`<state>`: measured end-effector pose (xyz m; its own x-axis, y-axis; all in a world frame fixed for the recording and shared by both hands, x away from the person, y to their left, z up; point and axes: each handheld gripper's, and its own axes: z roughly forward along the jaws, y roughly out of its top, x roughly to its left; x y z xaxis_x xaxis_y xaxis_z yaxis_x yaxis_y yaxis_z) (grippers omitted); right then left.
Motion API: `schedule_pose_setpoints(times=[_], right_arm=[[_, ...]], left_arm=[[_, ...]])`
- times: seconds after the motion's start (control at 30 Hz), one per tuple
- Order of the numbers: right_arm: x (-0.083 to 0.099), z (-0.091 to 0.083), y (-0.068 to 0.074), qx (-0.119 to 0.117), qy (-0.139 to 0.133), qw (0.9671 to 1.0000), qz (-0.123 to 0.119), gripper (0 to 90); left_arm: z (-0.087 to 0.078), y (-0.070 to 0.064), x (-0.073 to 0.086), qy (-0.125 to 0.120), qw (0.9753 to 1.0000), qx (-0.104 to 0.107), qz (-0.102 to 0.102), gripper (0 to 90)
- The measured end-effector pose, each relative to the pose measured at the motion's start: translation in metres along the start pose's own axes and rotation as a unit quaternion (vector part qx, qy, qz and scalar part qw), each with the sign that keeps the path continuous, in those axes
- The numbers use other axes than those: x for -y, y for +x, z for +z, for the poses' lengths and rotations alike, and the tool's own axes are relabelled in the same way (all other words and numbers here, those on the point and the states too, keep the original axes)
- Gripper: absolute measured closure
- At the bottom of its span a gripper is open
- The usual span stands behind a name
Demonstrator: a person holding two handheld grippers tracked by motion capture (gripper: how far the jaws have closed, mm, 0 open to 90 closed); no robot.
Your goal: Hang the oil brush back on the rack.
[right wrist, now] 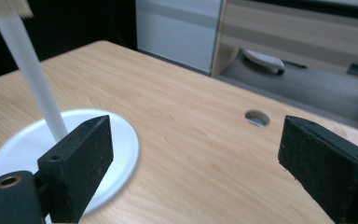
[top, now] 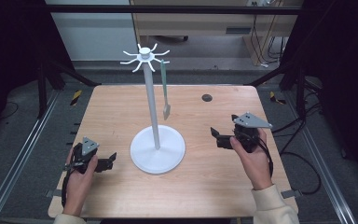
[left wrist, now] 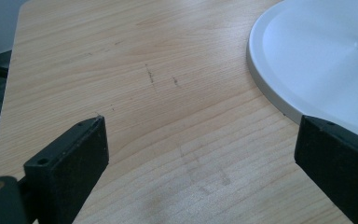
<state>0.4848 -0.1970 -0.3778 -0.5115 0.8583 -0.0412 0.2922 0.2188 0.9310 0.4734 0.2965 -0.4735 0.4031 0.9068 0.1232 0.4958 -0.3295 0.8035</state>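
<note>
left gripper [top: 108, 162]: jaws wide apart, empty, near surface's front-left corner | right gripper [top: 216, 136]: jaws wide, empty, toward right edge | spatula [top: 165, 91] hangs from stand [top: 154, 112] at centre | likely pre-grasp; next needs a reach upward.

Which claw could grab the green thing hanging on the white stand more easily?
Probably the right claw: the green utensil hangs on the stand's right side, nearer it. Both claws are open and empty.

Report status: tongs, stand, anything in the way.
Left tongs open, empty, left of stand base. Right tongs open, empty, right of it. One utensil hangs from the stand's hooks. Table between them bare.
</note>
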Motion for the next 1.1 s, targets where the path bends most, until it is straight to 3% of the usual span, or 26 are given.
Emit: schedule_pose_setpoints(times=[0.43,0.7,1.1], right_arm=[[0.040,0.011,-0.012,0.026,0.035,0.9991,0.005,11.1],[0.053,0.018,-0.014,0.033,0.046,0.9984,-0.003,11.1],[0.073,0.026,-0.022,0.040,0.068,0.9969,0.007,11.1]], left_arm=[[0.001,0.000,0.000,-0.003,1.0000,0.002,-0.001,2.4],[0.001,-0.001,-0.001,-0.004,1.0000,0.003,0.000,2.4],[0.001,-0.001,-0.001,-0.004,1.0000,0.005,0.001,2.4]])
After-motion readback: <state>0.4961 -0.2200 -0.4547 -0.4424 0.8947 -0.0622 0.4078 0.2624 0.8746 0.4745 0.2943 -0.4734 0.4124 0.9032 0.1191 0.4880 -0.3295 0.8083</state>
